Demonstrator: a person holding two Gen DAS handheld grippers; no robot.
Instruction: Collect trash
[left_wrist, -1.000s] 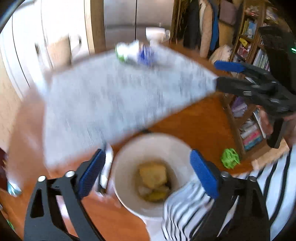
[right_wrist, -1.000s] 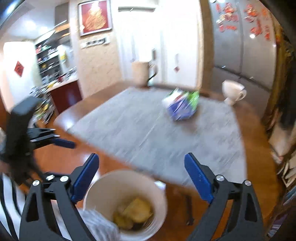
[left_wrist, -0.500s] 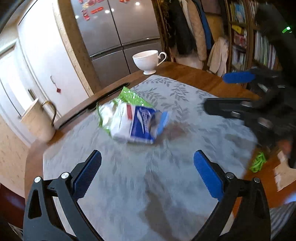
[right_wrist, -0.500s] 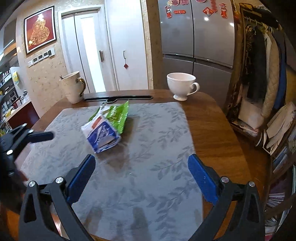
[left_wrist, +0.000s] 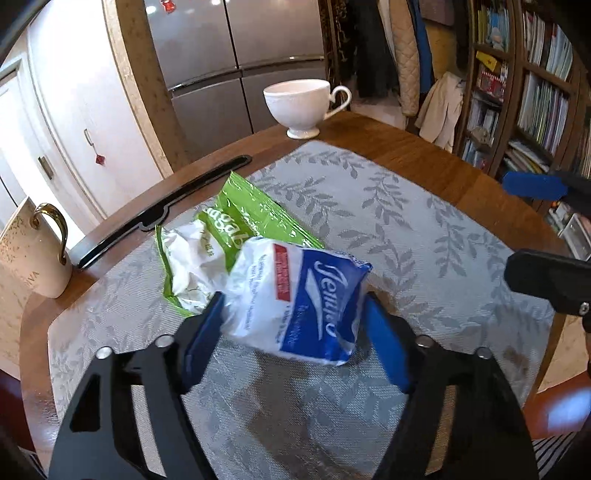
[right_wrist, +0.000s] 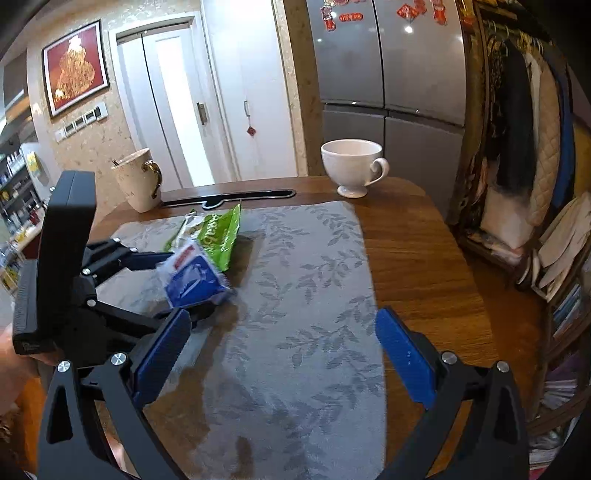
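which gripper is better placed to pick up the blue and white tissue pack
Left. The left gripper already straddles the blue and white tissue pack and its jaws are closing on it. The right gripper is wide open over bare placemat, off to the pack's side.

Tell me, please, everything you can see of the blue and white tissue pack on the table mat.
The tissue pack is a soft, crinkled plastic packet, white with a blue panel bearing script lettering and a small red label. It lies tilted on the grey leaf-patterned mat, overlapping a green wrapper. The left tongs are closing around it, a blue pad at each side.
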